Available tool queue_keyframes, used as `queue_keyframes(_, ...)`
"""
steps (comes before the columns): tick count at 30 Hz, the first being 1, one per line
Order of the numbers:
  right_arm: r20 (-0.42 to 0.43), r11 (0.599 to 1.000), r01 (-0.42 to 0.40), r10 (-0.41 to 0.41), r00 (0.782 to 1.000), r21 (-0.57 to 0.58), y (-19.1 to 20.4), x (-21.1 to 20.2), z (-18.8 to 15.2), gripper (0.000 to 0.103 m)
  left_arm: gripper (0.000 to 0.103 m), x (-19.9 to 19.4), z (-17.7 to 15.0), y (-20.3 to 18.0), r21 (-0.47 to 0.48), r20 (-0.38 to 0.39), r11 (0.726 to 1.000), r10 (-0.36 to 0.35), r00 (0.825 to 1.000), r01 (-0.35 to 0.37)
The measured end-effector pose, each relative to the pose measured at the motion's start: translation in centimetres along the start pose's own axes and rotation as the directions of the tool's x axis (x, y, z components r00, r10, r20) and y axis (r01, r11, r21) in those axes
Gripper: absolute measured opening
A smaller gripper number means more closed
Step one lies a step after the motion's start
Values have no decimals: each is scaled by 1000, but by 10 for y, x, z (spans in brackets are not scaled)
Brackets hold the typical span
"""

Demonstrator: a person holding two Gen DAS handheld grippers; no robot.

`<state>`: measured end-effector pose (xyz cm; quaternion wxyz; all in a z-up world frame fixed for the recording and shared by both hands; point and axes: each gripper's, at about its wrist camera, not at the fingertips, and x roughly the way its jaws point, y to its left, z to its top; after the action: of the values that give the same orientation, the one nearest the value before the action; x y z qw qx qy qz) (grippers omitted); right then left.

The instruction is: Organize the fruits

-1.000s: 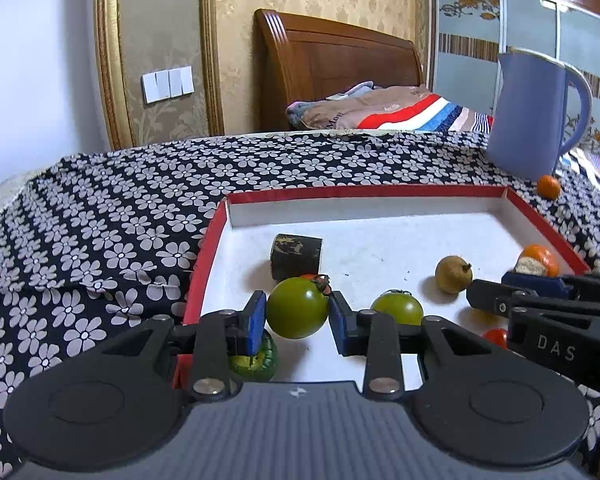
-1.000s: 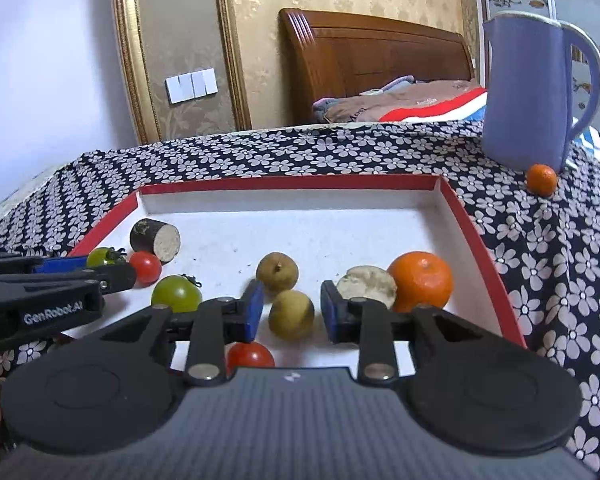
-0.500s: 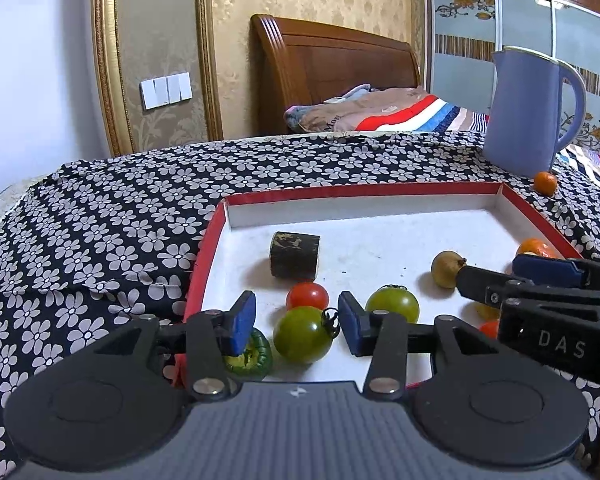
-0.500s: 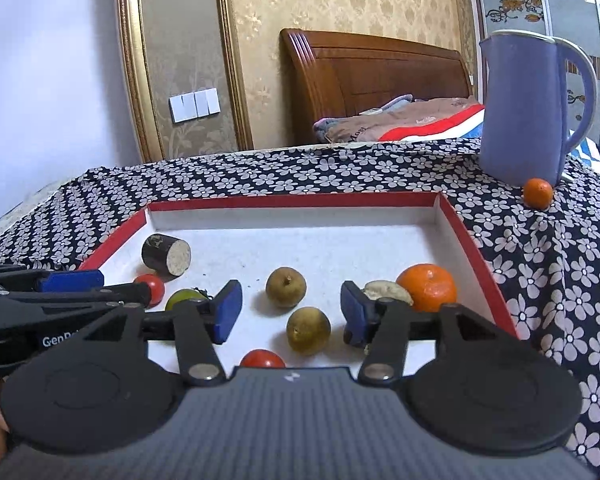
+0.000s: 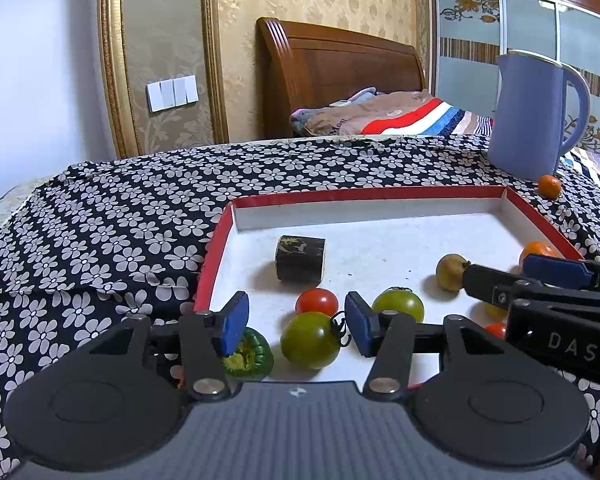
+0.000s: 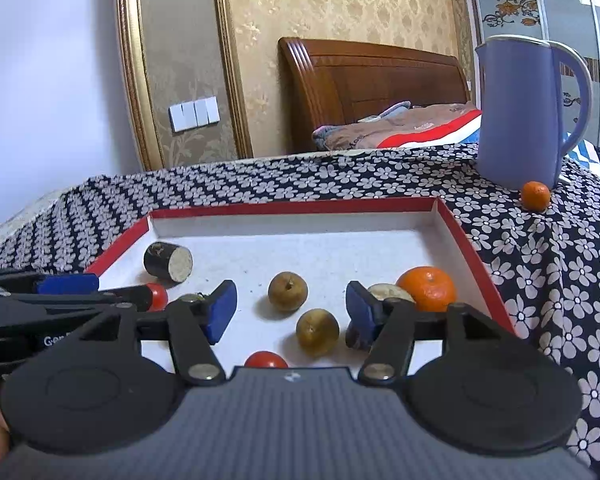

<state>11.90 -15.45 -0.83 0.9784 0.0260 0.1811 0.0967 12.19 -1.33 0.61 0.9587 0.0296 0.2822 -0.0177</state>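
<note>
A red-rimmed white tray (image 5: 216,256) (image 6: 456,224) holds the fruit. In the left wrist view my left gripper (image 5: 296,322) is open above the tray's near left. A green tomato (image 5: 310,340) lies free between its pads, with a red tomato (image 5: 317,301), a second green tomato (image 5: 398,305) and a green pepper piece (image 5: 249,356) close by. In the right wrist view my right gripper (image 6: 291,311) is open. A brown fruit (image 6: 317,332) lies free between its pads, another brown fruit (image 6: 288,291) beyond, an orange (image 6: 427,288) at the right.
A dark cylinder piece (image 5: 300,264) (image 6: 168,266) lies at the tray's back left. A blue jug (image 5: 534,114) (image 6: 528,114) stands on the flowered cloth at the back right with a small orange (image 5: 549,187) (image 6: 535,196) beside it. A red tomato (image 6: 265,360) lies near the front rim.
My left gripper opened and let the green tomato down into the tray, then drew back. My right gripper opened off the brown fruit, which now lies in the tray, and drew back too.
</note>
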Motion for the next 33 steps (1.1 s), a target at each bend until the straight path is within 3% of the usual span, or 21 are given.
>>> queue_keyframes(9,23,1000,2,-2,1000,3,0,-5,-1,66,58,-1,-1,1,-1,5,1000,6,1000,-6)
queue_keyframes(23,44,1000,14,-14,999,-14,3,-9,-5,72,59,-3,-3,0,6,7,1000,23,1000,-23)
queue_keyframes(28,49,1000,12,-12,999,-5,2,-10,-5,73,70,-4,-3,0,-1,5,1000,18,1000,-18)
queue_keyframes(33,53,1000,12,-12,999,-5,2,-10,-6,76,70,-4,-2,1,-4,4,1000,19,1000,-19)
